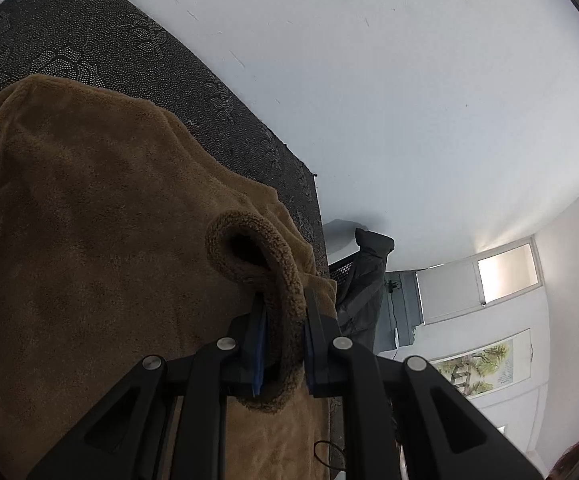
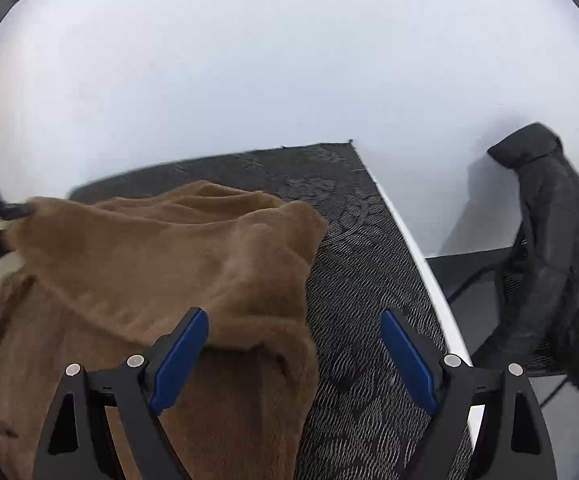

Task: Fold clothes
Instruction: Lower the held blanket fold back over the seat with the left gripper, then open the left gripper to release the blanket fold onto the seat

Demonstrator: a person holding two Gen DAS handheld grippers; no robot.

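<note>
**A:** so what's the left gripper [image 1: 283, 344] doing in its wrist view?

**B:** clamped on a thick rolled cuff or hem of the brown fleece garment [image 1: 89, 240], bottom centre of the frame. The fuzzy edge loops up just above the blue pads [image 1: 258, 354]. The rest of the fleece fills the left half, lying on the dark patterned tablecloth [image 1: 89, 36].

**A:** and the right one?

**B:** the right gripper [image 2: 293, 360] is spread wide, gripping nothing. Its left finger sits over the fleece's edge at lower centre, its right finger over bare cloth. In that view the fleece is bunched across the left and middle. A black jacket [image 2: 549, 248] hangs at the right edge, off the table, against the white wall [image 2: 289, 60].
</note>
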